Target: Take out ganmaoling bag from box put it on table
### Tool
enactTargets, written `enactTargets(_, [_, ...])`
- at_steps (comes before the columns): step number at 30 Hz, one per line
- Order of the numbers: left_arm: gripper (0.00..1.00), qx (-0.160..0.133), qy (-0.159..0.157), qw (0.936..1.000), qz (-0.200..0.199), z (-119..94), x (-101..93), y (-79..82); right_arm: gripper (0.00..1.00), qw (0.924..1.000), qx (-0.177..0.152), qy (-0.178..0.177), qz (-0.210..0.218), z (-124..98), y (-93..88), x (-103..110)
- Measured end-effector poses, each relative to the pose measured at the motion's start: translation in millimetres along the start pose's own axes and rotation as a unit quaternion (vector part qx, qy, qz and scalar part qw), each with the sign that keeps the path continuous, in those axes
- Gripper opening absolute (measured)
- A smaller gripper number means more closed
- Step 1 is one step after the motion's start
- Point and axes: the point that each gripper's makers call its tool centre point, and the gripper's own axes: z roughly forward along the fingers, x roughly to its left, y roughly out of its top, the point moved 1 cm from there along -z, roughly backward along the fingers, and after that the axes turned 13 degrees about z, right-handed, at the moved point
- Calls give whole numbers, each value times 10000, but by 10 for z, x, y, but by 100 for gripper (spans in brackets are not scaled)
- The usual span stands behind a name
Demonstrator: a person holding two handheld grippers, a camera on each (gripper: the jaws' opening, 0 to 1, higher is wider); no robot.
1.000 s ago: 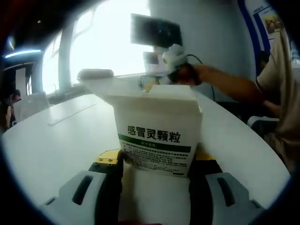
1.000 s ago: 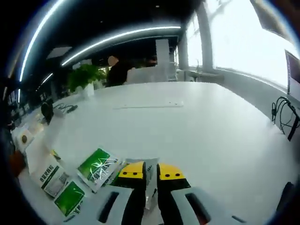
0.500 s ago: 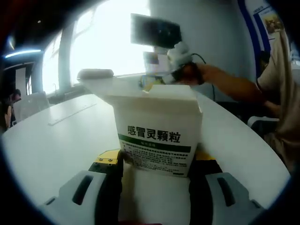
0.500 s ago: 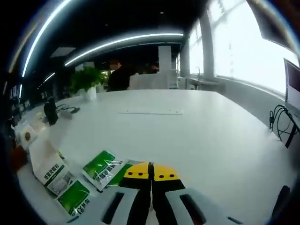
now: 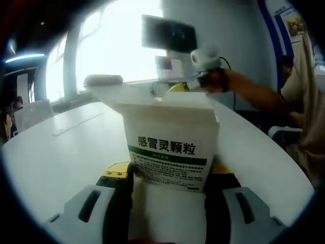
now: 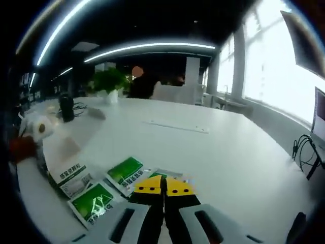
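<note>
A white ganmaoling box [image 5: 170, 145] with a green band and its top flap open stands upright between the jaws of my left gripper [image 5: 170, 178], which is shut on it. Beyond the box's open top, a hand holds my right gripper [image 5: 203, 63], its yellow tip just over the rim. In the right gripper view, my right gripper [image 6: 163, 186] is shut with nothing showing between its fingers. Two green ganmaoling bags [image 6: 126, 172] [image 6: 95, 202] lie flat on the white table [image 6: 218, 152]. A silvery bag [image 6: 172, 175] lies just past the fingertips. The box [image 6: 71, 179] stands at the left.
A person's arm [image 5: 254, 94] and body are at the right of the left gripper view. A monitor [image 5: 168, 33] stands behind the box by bright windows. Far across the table are a potted plant [image 6: 107, 81], a dark object with cables [image 6: 66, 107] and seated people.
In the left gripper view, the right gripper and hand have shifted right and slightly up behind the box. The right jaws, a little apart around a bag's edge a second ago, are now together.
</note>
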Motion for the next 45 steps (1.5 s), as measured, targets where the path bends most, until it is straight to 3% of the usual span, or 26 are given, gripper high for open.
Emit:
enactTargets(11, [48, -1, -1, 10000, -2, 0, -1, -2, 0, 9978, -434, 368, -349, -237, -28, 255])
enactTargets(23, [48, 1, -2, 10000, -6, -3, 4, -1, 0, 9943, -568, 861, -254, -355, -232, 429])
enactTargets(29, [48, 1, 0, 10000, -4, -4, 5, 0, 0, 9929, -598, 1013, -179, -357, -385, 443])
enactTargets(37, [48, -2, -3, 10000, -5, -5, 5, 0, 0, 9880, -897, 1259, -62, -360, -527, 473])
enactTargets(45, [48, -2, -5, 10000, -5, -5, 3, -1, 0, 9863, -1066, 1258, 43, -386, -550, 462])
